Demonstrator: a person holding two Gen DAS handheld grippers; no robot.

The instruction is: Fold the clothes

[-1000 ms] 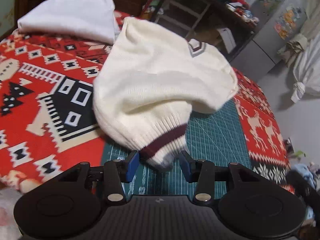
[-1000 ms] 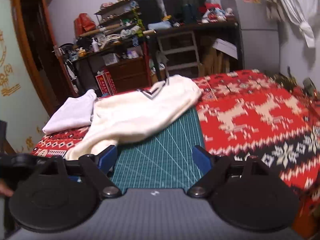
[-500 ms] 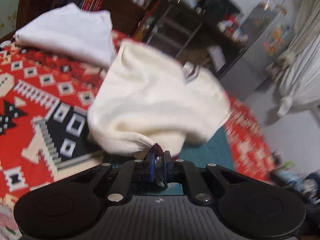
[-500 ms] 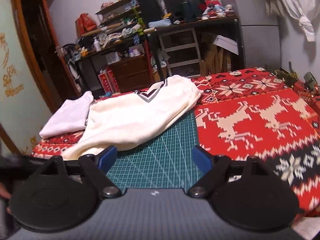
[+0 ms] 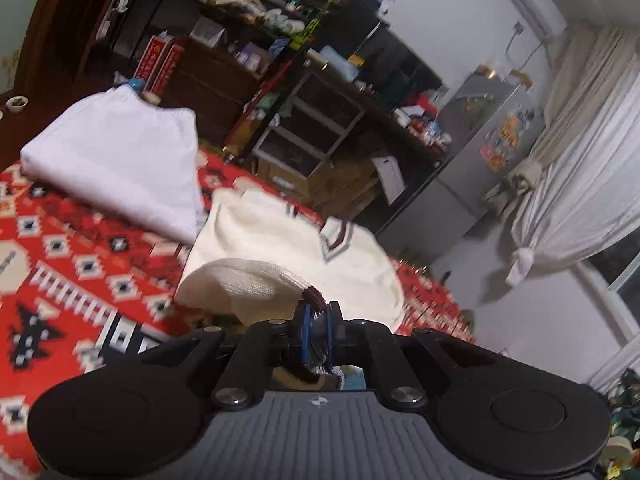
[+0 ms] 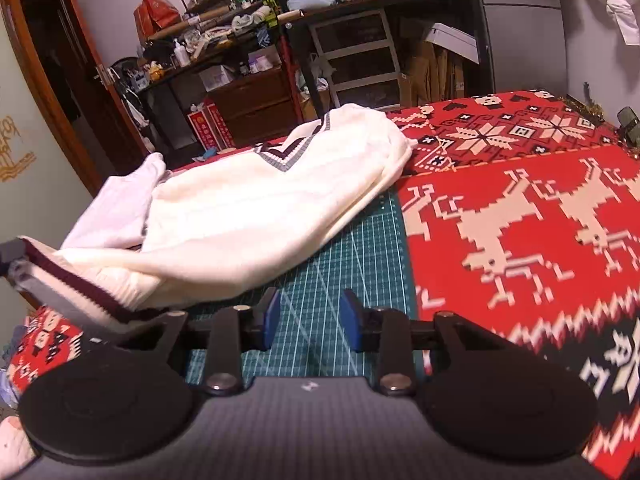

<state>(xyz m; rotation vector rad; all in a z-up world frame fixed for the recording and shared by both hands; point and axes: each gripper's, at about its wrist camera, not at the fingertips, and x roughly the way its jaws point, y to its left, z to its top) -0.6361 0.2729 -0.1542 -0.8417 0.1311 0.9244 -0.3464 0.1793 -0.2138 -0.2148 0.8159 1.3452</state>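
Observation:
A cream knit sweater with a maroon and grey striped V-neck lies across the green cutting mat. My left gripper is shut on the sweater's ribbed maroon-striped hem and holds it lifted, so the fabric bulges up toward the camera. In the right wrist view that raised hem hangs at the left edge. My right gripper stands open low over the mat, with nothing between its blue pads.
A folded white garment lies at the back left beside the sweater. The red patterned blanket covers the surface to the right. Cluttered shelves and a dark desk stand beyond the far edge.
My left gripper shut on the sweater's hem and lifted it up and back. My right gripper moved closer to the mat and its fingers narrowed, still open.

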